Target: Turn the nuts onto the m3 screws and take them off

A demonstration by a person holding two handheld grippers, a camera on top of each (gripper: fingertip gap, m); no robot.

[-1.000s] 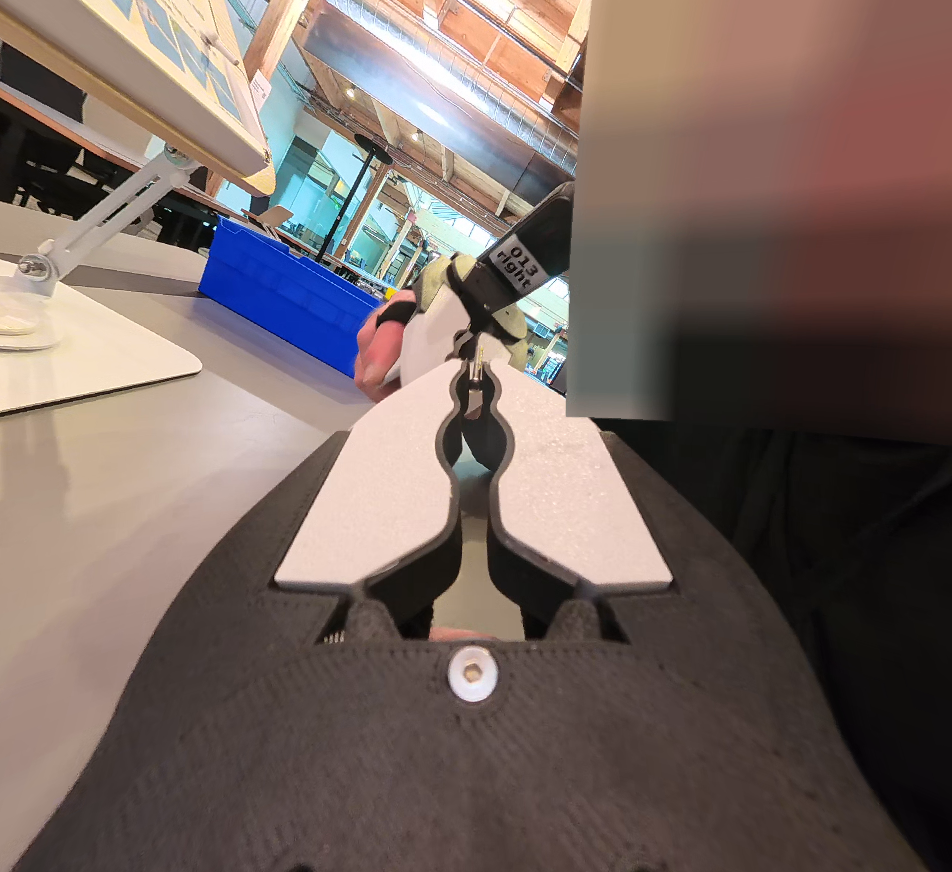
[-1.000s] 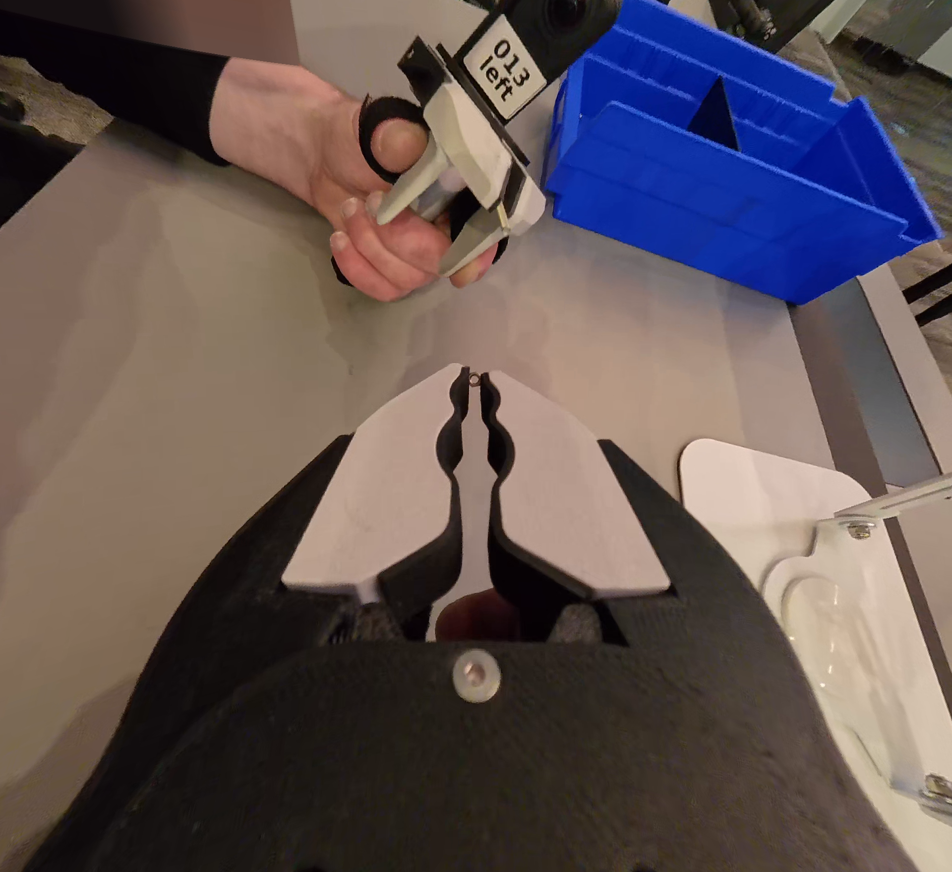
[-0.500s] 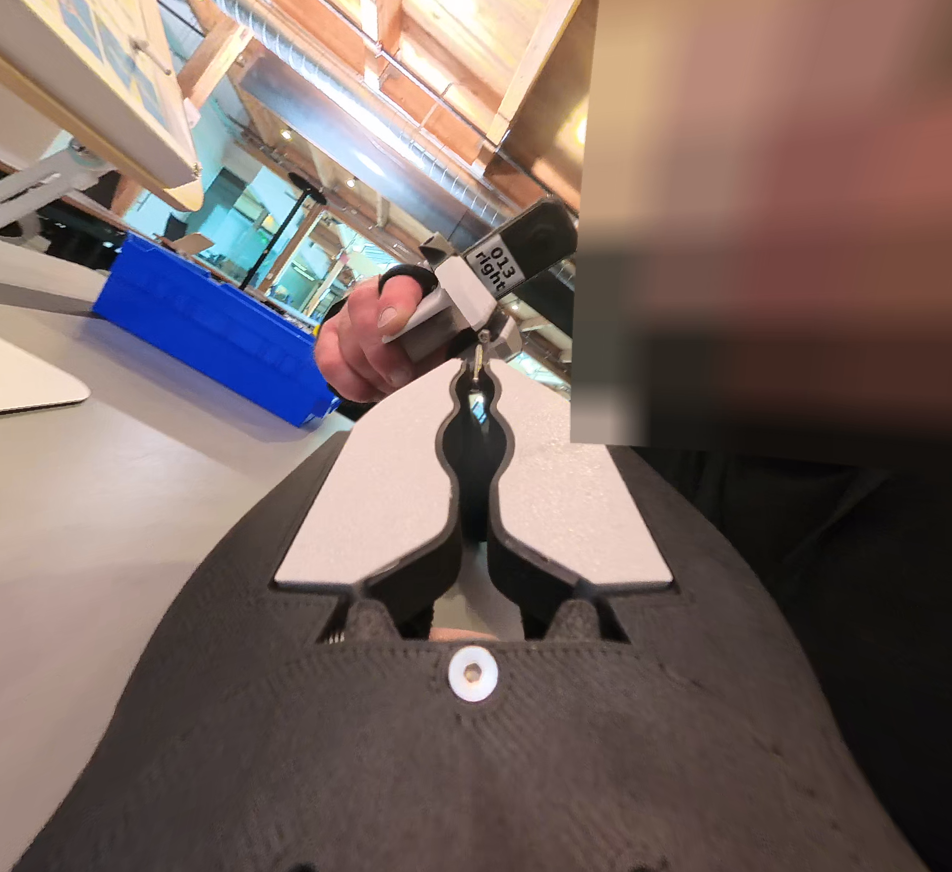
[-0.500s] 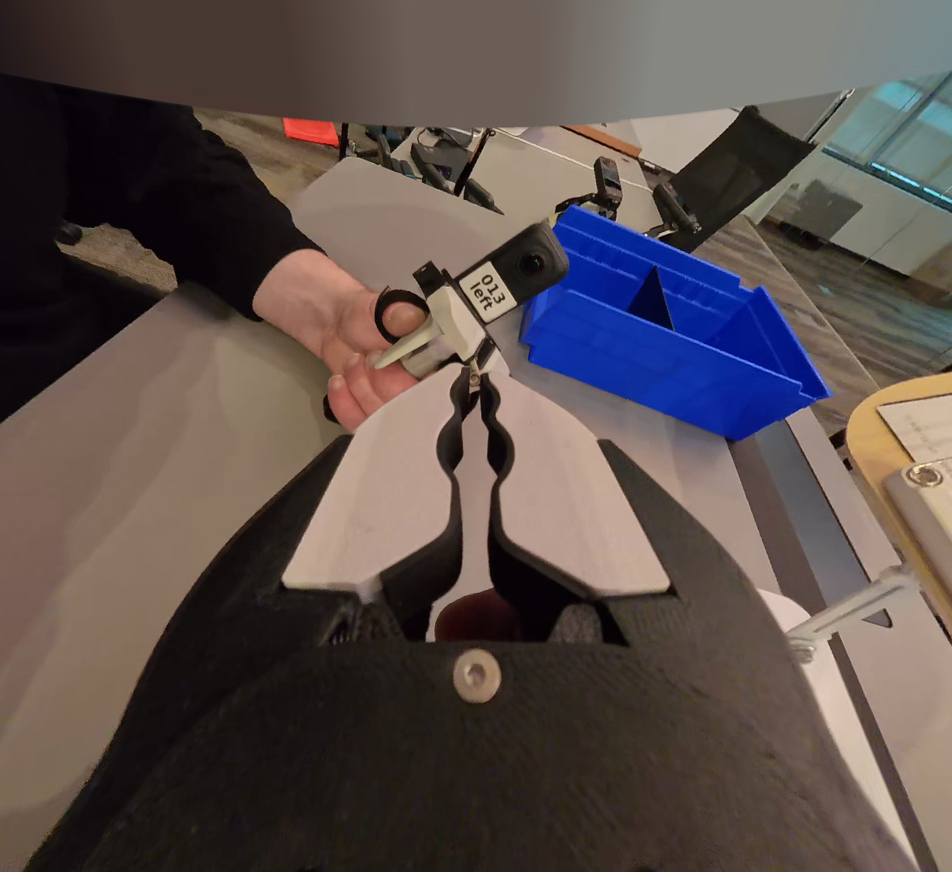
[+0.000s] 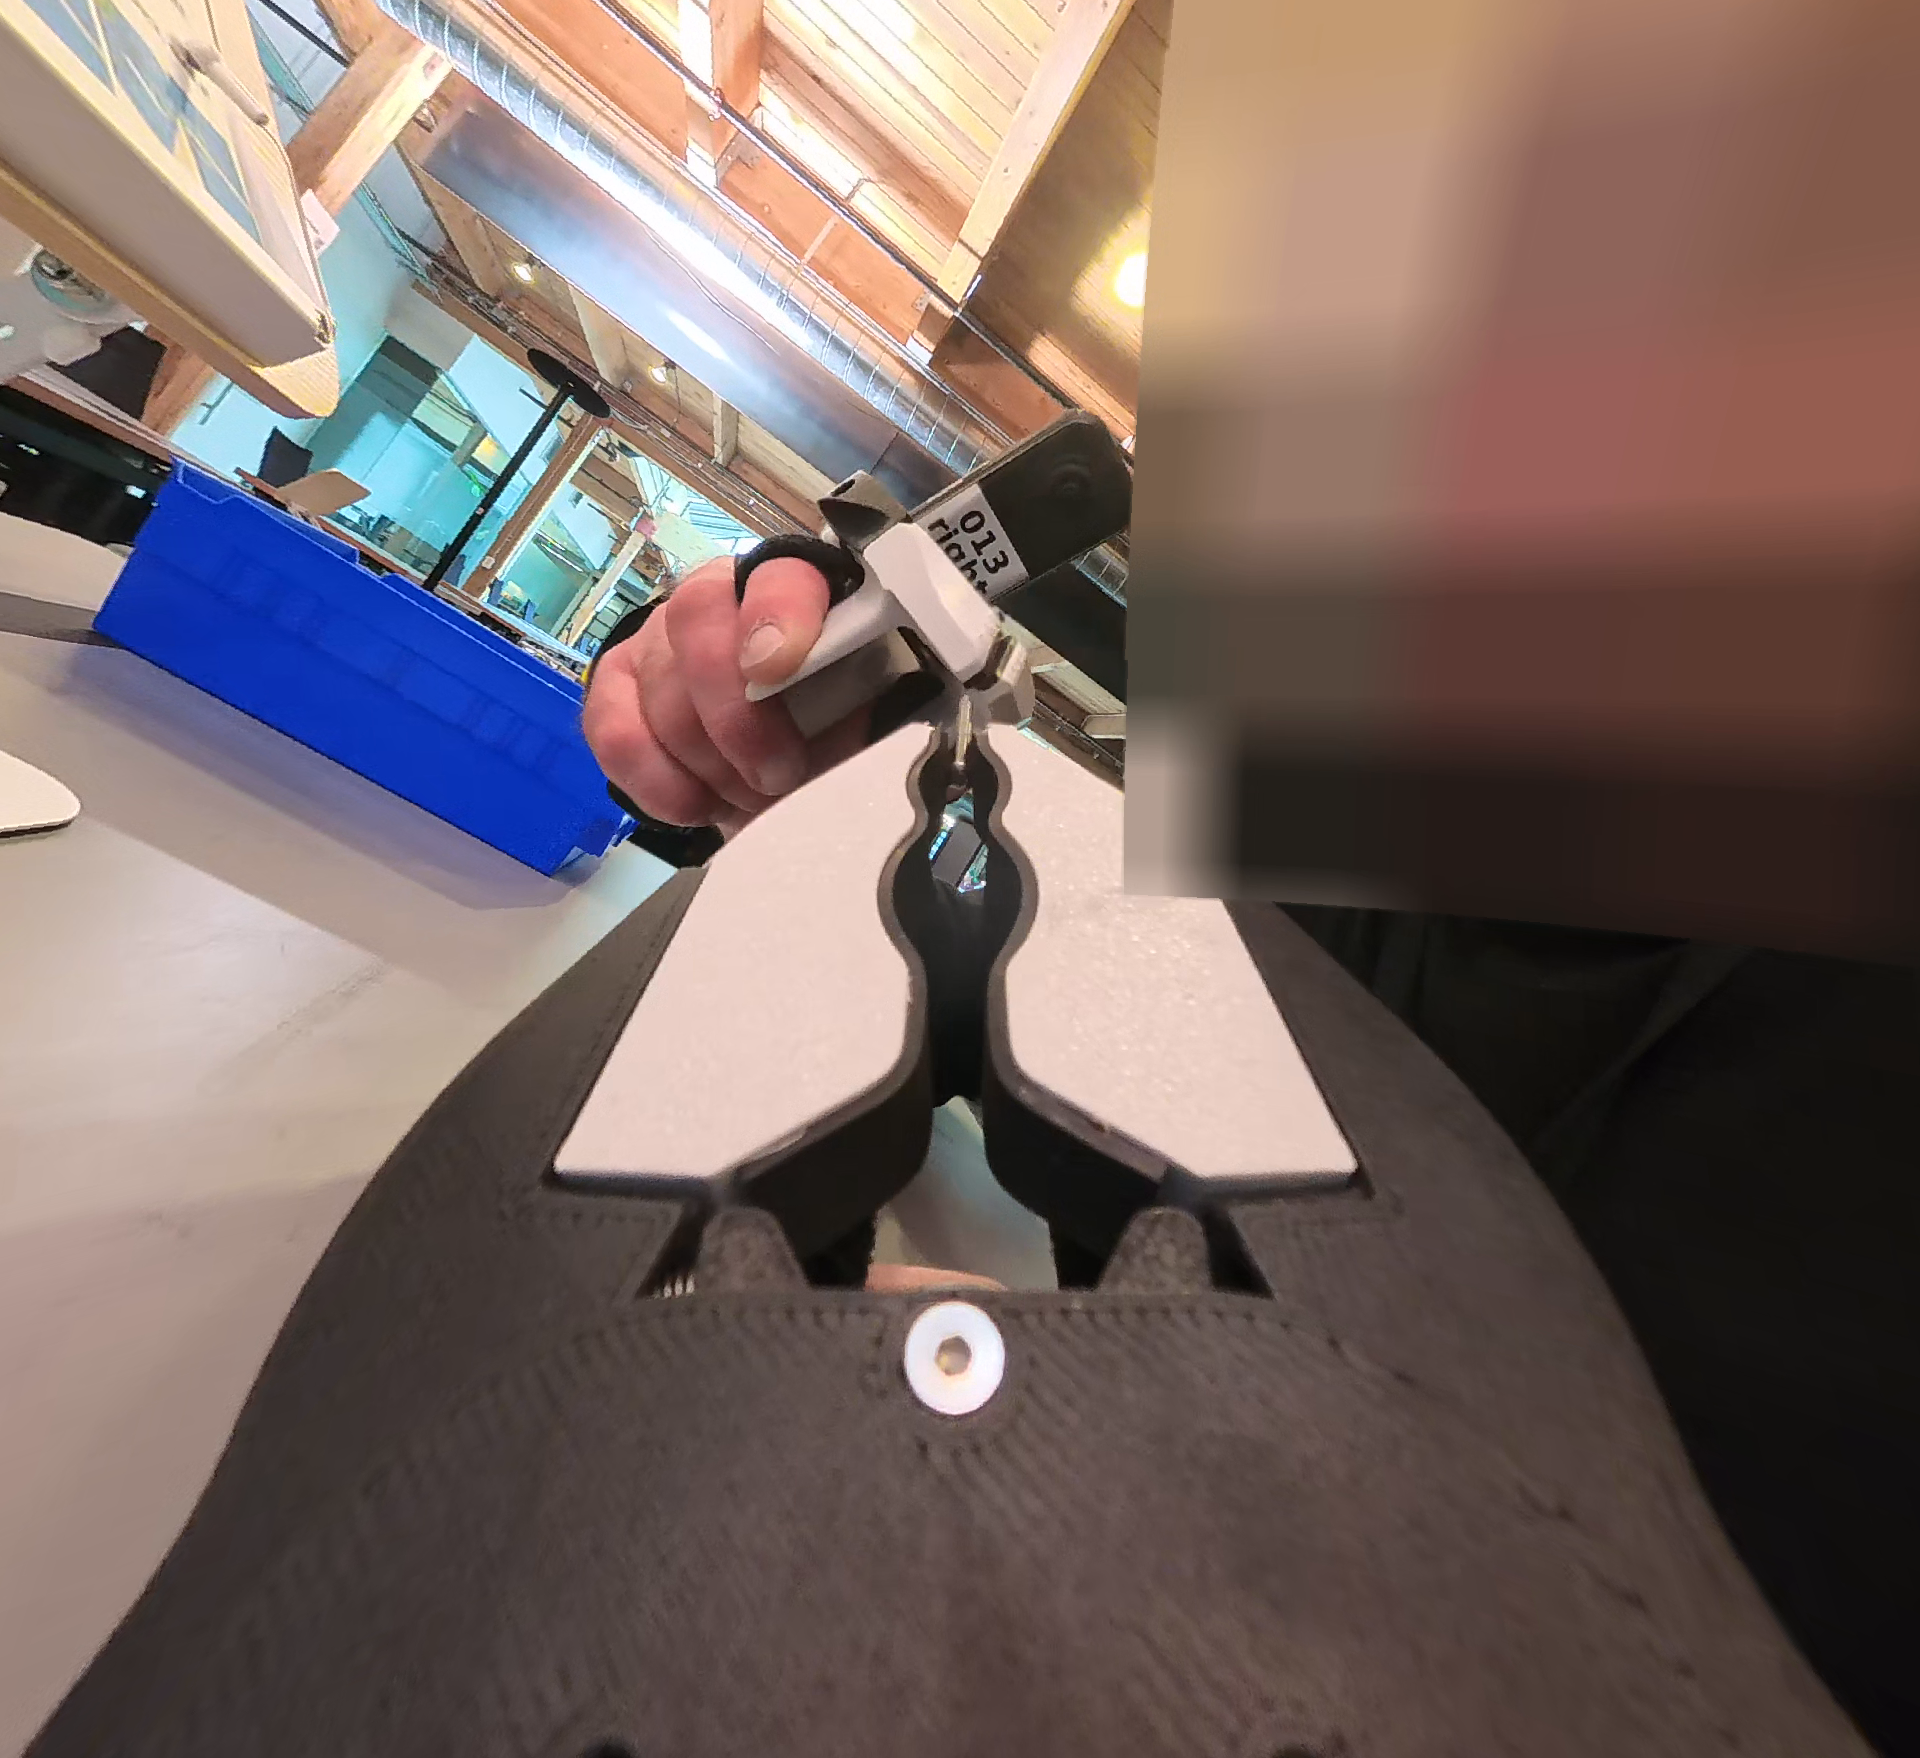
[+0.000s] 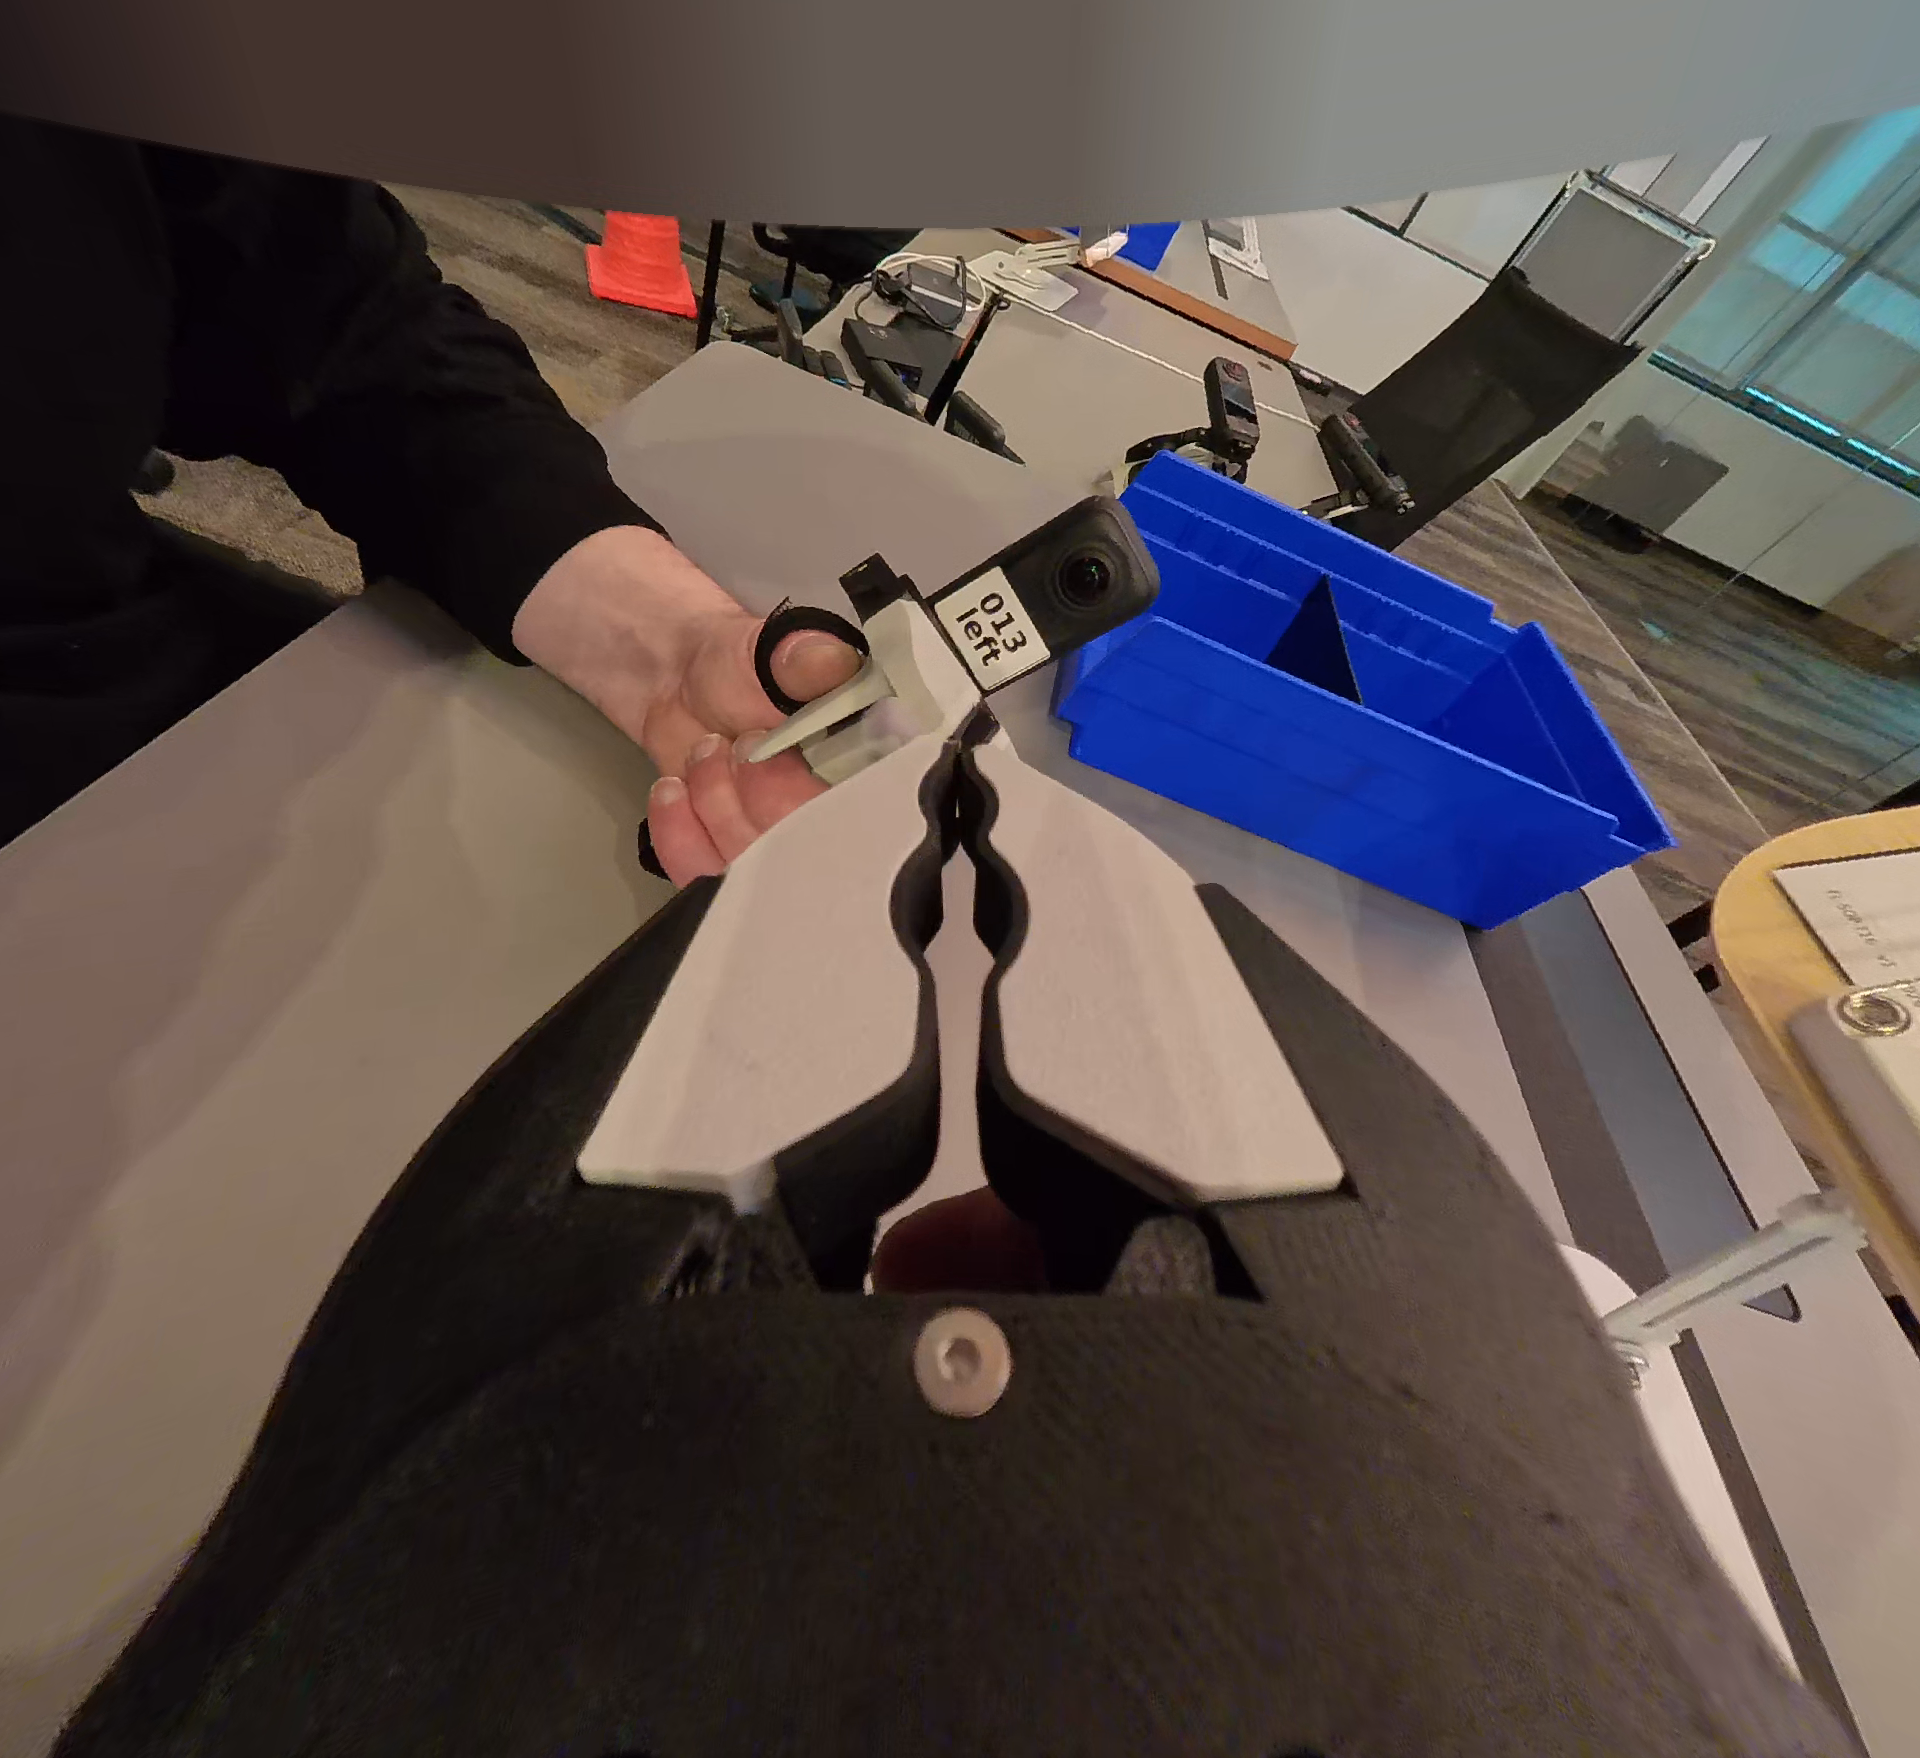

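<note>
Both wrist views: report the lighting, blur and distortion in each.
Left wrist view: bright, warm ceiling lights, a mosaic patch upper right, wide-angle bending; the left tool tips are sharp, its black base soft. Right wrist view: dimmer, even light, a smeared patch on top, the blue bin sharp.

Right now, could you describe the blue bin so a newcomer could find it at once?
On the grey table, look just beyond the two grippers' meeting tips. The blue bin is an open plastic box with a dark divider inside, the only bright blue item there.
</note>
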